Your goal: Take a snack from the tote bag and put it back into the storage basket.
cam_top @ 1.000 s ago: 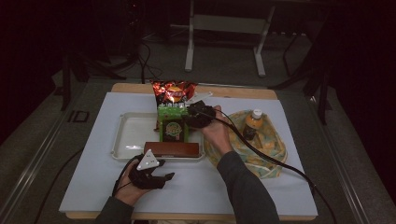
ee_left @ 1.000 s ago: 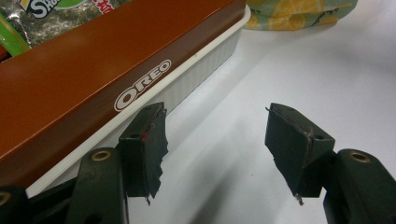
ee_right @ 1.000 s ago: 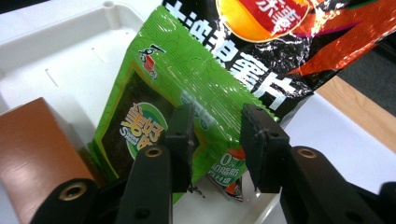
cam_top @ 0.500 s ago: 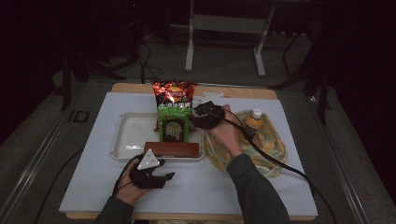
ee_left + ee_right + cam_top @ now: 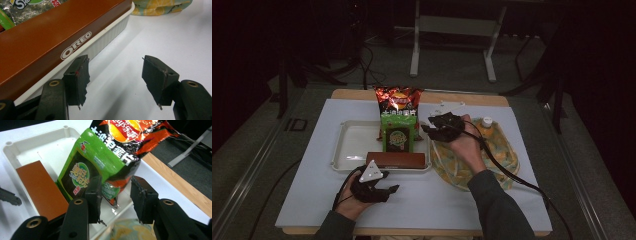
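A white tray sits on the white table, and everything here is told from that tray; a green bag lies in the tray near its right end, with its top leaning on a red chip bag that rests over the tray's far edge; a brown box lies along the tray's near edge, just under the green bag; in the left gripper view the box shows the word OREO and touches the tray's ribbed wall; a yellow cloth bag with a bottle top poking out lies on the table just to the right of the tray; the right gripper is in the air at the tray's right end, beside the green bag and over the edge of the cloth bag; its jaws have just been opening and stand apart with nothing in them; in the right gripper view the green bag's corner shows past the jaws, not pinched; the left gripper rests on the table just in front of the tray, near the box; its jaws are wide apart and hold nothing, with bare table between them.
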`<state>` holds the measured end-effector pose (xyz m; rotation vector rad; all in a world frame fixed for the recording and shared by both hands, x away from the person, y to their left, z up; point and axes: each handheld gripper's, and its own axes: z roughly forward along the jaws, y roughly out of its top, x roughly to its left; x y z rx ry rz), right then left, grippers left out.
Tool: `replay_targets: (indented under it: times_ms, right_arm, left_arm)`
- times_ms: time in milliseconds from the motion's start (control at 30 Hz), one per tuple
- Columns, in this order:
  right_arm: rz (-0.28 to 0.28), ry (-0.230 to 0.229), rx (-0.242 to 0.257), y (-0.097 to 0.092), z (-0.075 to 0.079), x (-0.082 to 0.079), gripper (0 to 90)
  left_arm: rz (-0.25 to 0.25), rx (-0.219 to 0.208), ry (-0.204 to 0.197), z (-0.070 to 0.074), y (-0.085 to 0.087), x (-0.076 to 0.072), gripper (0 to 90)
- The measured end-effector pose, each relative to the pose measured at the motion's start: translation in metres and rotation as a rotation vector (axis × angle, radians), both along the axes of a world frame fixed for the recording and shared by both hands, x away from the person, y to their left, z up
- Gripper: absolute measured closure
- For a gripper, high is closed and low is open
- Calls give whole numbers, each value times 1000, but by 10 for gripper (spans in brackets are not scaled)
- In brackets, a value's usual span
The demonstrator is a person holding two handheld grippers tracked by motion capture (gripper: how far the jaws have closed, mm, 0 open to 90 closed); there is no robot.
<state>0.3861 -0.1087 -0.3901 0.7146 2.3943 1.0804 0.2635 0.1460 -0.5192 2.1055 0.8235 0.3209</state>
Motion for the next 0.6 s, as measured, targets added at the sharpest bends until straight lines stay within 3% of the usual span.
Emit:
replay_targets:
  times_ms: [267,600]
  right_arm:
    - [-16,-4,5,-20,0,-8,610]
    - [-42,-48,1,-42,2,-18,620]
  left_arm:
    - [-4,5,2,0,-1,0,382]
    - [-4,3,1,0,-1,0,382]
